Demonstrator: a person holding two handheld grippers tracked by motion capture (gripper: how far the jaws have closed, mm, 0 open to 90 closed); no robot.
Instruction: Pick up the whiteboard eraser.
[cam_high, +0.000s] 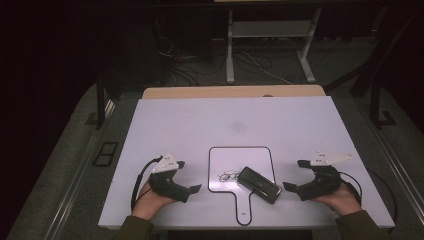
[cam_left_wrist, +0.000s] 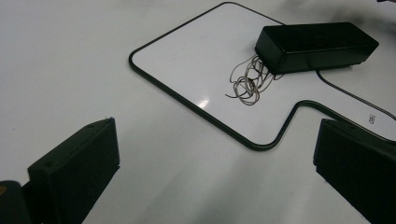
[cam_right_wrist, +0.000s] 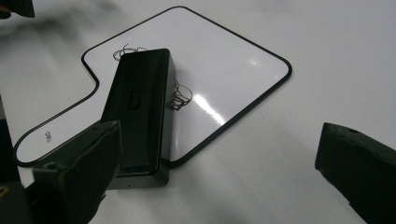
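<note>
A small paddle-shaped whiteboard (cam_high: 230, 159) with a black rim lies flat at the front middle of the white table (cam_high: 200, 125), its handle toward the front edge. A black rectangular eraser (cam_high: 259, 184) rests on its right part, next to a thin scribble (cam_high: 227, 176). My left gripper (cam_high: 187, 176) is open to the left of the board and holds nothing. My right gripper (cam_high: 295, 175) is open to the right of it, also with nothing in it. In the left gripper view the eraser (cam_left_wrist: 317, 46) and scribble (cam_left_wrist: 250, 81) lie beyond the gripper (cam_left_wrist: 215, 154). In the right gripper view the eraser (cam_right_wrist: 140, 102) sits just ahead of the left jaw.
A beige tabletop edge (cam_high: 230, 92) runs behind the white table. Beyond it stand a metal frame (cam_high: 230, 50) and loose cables (cam_high: 190, 65) on the dark floor. Bare white surface spreads across the far half of the table.
</note>
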